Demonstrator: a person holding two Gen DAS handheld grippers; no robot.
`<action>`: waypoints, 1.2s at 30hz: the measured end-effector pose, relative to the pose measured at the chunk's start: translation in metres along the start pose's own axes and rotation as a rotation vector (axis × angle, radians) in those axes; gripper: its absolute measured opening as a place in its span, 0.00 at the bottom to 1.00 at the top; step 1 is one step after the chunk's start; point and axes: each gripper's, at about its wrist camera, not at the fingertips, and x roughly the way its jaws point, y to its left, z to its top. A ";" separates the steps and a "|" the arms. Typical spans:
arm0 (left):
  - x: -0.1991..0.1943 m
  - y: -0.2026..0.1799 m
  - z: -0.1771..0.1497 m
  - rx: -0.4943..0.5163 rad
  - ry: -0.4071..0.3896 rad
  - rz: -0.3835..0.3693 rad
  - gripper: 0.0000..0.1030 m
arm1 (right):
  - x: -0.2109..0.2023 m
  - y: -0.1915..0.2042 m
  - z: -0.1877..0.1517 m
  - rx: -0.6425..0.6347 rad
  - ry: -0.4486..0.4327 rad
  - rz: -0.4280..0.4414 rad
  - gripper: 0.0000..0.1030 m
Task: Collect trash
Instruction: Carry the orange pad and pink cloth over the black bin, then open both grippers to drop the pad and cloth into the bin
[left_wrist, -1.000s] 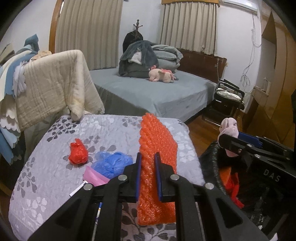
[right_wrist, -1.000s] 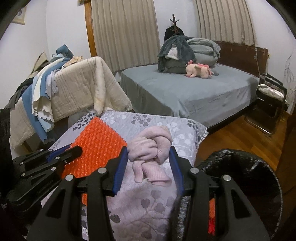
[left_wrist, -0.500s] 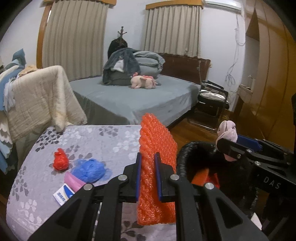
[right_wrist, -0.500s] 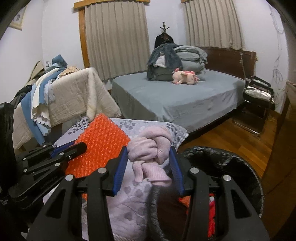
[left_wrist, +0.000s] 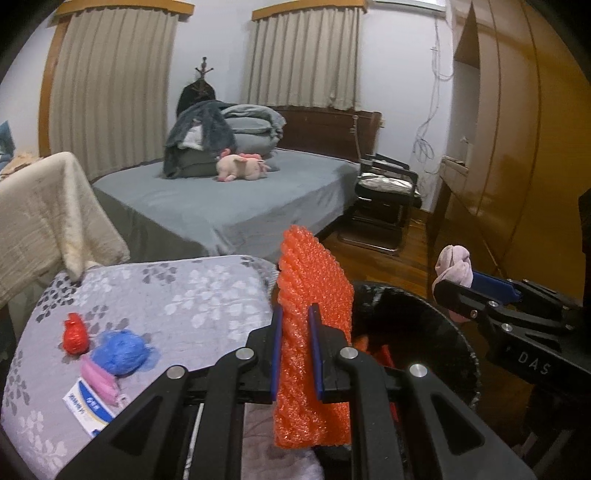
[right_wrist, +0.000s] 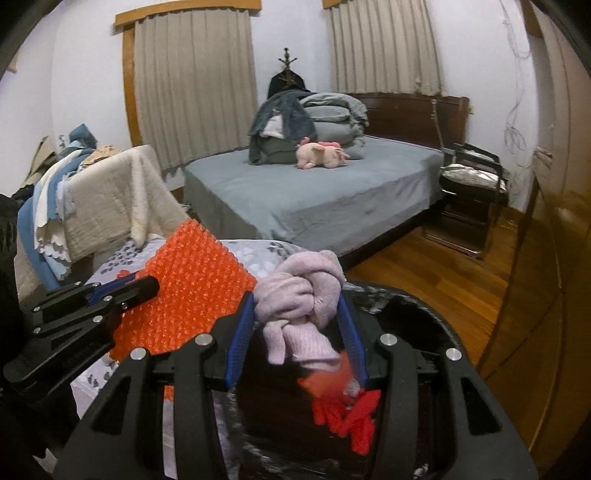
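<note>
Bedroom, floral-covered surface (left_wrist: 177, 302) with black-lined bin (right_wrist: 424, 314) at its right edge. Left gripper (left_wrist: 295, 347) clamped on orange bubble wrap (left_wrist: 314, 295) beside bin rim; right gripper (right_wrist: 299, 328) clamped on pink knotted cloth (right_wrist: 299, 291) over bin mouth. Advised: centre each load above opening before release, right first.

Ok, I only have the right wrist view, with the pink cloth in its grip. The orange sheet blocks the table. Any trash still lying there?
Observer: Yes. The left wrist view shows a red bag, a blue bag and a pink roll on the table.
Operator: Anything else?
Observer: A white and blue packet lies in front of the pink roll, touching it.
Operator: How is the sheet held?
Observer: The left gripper is shut on the orange sheet, which stands upright at the left rim of the bin.
</note>
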 end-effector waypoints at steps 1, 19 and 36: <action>0.003 -0.004 0.000 0.003 0.002 -0.007 0.13 | -0.001 -0.006 -0.001 0.003 0.001 -0.011 0.43; 0.068 -0.065 -0.003 0.069 0.065 -0.100 0.13 | 0.019 -0.060 -0.029 0.049 0.065 -0.116 0.43; 0.060 -0.054 -0.003 0.061 0.040 -0.096 0.73 | 0.012 -0.076 -0.033 0.077 0.028 -0.165 0.91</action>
